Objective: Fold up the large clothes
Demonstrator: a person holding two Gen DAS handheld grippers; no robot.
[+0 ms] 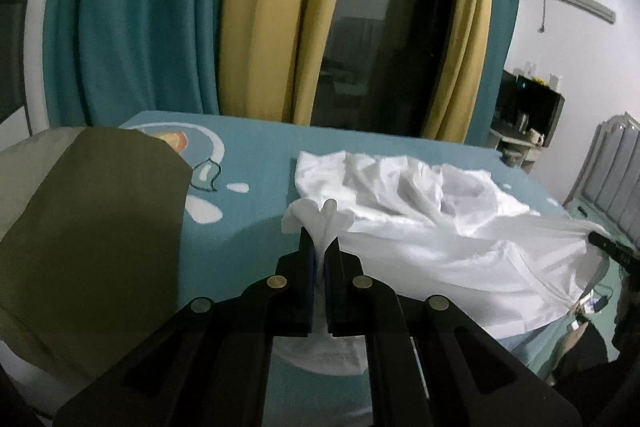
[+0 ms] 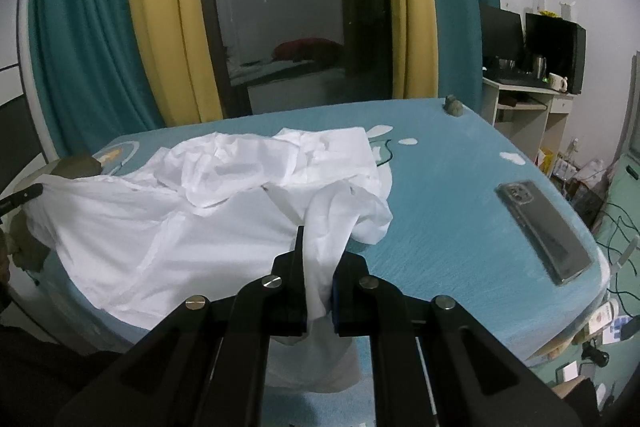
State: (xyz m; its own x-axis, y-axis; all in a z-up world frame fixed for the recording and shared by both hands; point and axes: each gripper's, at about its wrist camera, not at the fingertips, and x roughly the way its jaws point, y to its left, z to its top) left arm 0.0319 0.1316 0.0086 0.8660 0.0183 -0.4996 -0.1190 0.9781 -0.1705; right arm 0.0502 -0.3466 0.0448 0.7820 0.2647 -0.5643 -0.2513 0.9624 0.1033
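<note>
While both tools are in view, each is clamped on the same white garment (image 1: 420,227); the left tool (image 1: 319,247) pinches a bunched edge of cloth, which fans out in small folds just past its fingertips; the right tool (image 2: 318,259) grips a gathered strip of the fabric that runs down between its fingers and hangs below them. The garment lies crumpled across a bed (image 2: 440,179) with a teal cover, its near edge drawn up toward the two tools and its far part heaped in loose folds. A phone (image 2: 544,231) rests flat on the bed to the right of the garment, well apart from it; a small grey object (image 2: 453,105) sits at the far edge of the bed. An olive-brown pillow (image 1: 96,227) lies on the bed to the left of the left tool. Teal and yellow curtains (image 1: 256,15) hang behind the bed, framing a dark window (image 2: 296,7); a desk (image 2: 524,95) with monitors stands at the right.
</note>
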